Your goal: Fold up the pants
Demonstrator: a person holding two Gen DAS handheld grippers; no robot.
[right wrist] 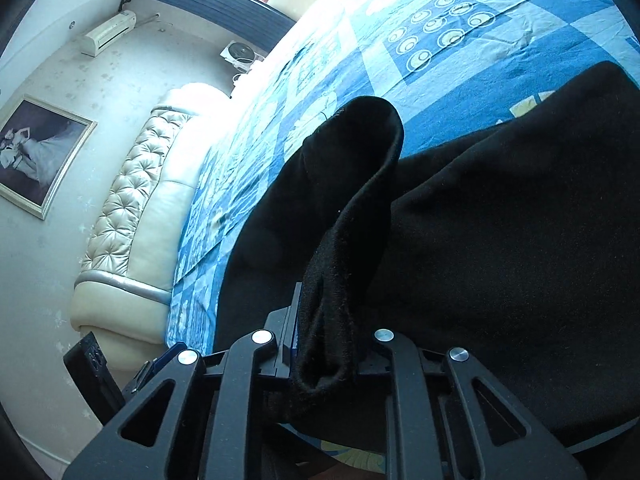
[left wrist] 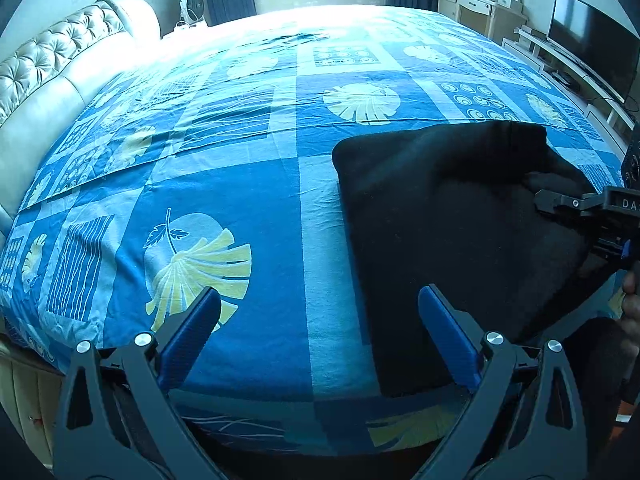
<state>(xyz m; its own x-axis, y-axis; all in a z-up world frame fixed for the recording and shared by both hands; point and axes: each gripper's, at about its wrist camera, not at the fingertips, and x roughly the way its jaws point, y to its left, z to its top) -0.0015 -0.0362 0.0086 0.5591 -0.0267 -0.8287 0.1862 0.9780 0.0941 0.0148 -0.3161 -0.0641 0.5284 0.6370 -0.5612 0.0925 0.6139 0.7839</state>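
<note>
The black pants [left wrist: 448, 216] lie folded on the blue patterned bed sheet [left wrist: 224, 200], at the right near the bed's front edge. My left gripper [left wrist: 320, 308] is open and empty, low over the sheet, its right finger [left wrist: 444, 332] over the pants' left edge. My right gripper [left wrist: 540, 200] comes in from the right and is shut on a fold of the pants. In the right wrist view the right gripper [right wrist: 324, 344] pinches a raised flap of black fabric [right wrist: 352, 208], with the rest of the pants [right wrist: 500, 260] spread beneath.
A tufted cream headboard [left wrist: 60, 72] runs along the bed's left side. A TV [left wrist: 592, 52] on a white stand and a dresser [left wrist: 476, 8] stand at the right. A fan [left wrist: 194, 8] and curtained window are at the far end.
</note>
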